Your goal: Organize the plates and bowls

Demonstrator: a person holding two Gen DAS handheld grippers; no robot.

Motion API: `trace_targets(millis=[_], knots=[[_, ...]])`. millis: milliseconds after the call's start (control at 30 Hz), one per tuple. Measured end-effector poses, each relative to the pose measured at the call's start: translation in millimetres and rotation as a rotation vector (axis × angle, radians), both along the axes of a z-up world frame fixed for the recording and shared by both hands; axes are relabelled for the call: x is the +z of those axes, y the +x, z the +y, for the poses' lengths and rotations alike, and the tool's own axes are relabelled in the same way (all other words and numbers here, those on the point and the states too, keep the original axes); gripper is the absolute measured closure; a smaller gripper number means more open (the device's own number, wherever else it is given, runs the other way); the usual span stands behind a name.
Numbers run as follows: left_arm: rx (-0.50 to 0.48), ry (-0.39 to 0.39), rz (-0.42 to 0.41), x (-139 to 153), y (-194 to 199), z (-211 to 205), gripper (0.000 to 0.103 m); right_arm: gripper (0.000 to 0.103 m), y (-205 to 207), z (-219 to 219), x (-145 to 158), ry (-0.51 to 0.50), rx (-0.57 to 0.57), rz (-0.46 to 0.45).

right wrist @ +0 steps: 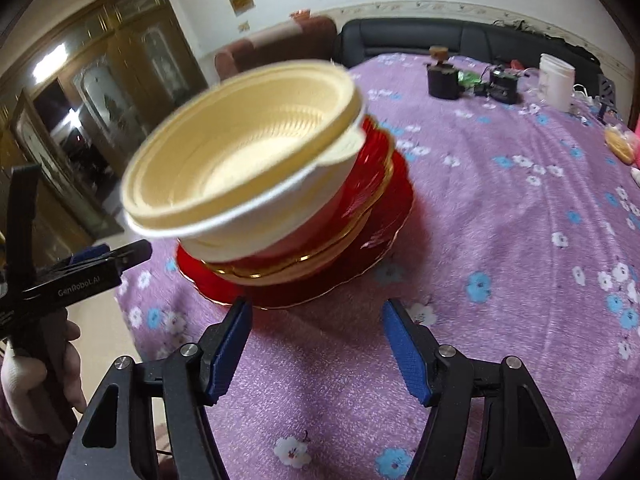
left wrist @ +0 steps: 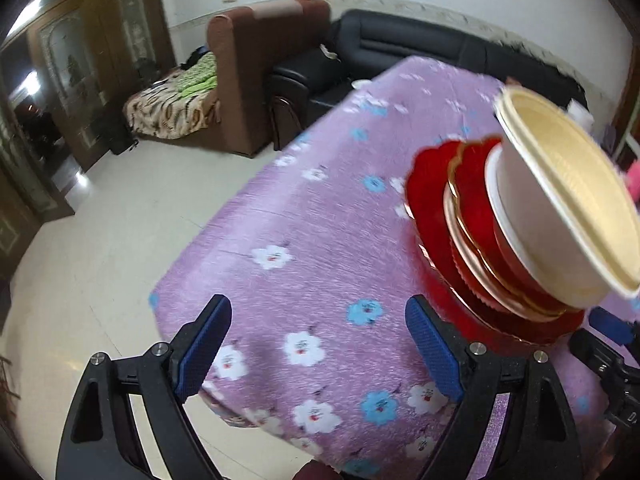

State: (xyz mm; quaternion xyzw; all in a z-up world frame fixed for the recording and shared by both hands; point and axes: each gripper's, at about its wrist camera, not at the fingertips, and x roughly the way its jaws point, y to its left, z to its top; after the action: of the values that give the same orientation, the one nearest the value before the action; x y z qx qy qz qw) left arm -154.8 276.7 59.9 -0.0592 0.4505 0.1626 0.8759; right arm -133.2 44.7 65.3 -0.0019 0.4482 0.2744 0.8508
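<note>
A stack stands on the purple flowered tablecloth [right wrist: 500, 208]: red gold-rimmed plates [right wrist: 360, 256] at the bottom, nested cream bowls [right wrist: 240, 160] on top. In the left wrist view the plates [left wrist: 460, 240] and bowls [left wrist: 560, 200] are at the right. My left gripper [left wrist: 320, 344] is open and empty, left of the stack near the table corner. My right gripper [right wrist: 316, 344] is open and empty, just in front of the bottom plate. The left gripper also shows in the right wrist view [right wrist: 100, 264], held in a hand.
At the table's far end stand a black container [right wrist: 442, 80], a white jar [right wrist: 556, 80] and small gadgets [right wrist: 502, 84]. Yellow food [right wrist: 618, 144] lies at the right edge. A brown armchair [left wrist: 256, 80], a black sofa [left wrist: 400, 48] and tiled floor [left wrist: 120, 220] lie beyond the table.
</note>
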Motion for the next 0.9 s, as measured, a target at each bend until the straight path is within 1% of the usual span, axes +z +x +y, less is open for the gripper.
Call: trace_targets(millis=[33,100,200,333,433,600,767,900], knots=[[-0.014,0.012,0.009,-3,5,-5,0.014,0.033,2,3,-3,-0.004,0.01,0.016],[-0.032,0.022,0.021,-7,15,-12,0.014,0.033,9,7,-8,0.031,0.032,0.053],[-0.037,0.047,0.025,-10,27,-21,0.015,0.034,14,12,-6,0.031,0.041,0.049],[-0.055,0.031,0.021,-11,43,-23,0.015,0.034,24,9,-7,0.028,0.011,0.04],[-0.067,0.046,0.02,-11,53,-27,0.015,0.034,35,2,-9,0.042,-0.011,0.052],[-0.09,0.037,0.023,-14,71,-33,0.015,0.034,50,-6,-8,0.027,-0.048,0.042],[-0.108,0.057,0.027,-17,91,-40,0.015,0.034,65,-12,-8,0.027,-0.079,0.049],[-0.102,0.047,0.025,-15,89,-38,0.015,0.034,68,-18,-7,0.043,-0.103,0.062]])
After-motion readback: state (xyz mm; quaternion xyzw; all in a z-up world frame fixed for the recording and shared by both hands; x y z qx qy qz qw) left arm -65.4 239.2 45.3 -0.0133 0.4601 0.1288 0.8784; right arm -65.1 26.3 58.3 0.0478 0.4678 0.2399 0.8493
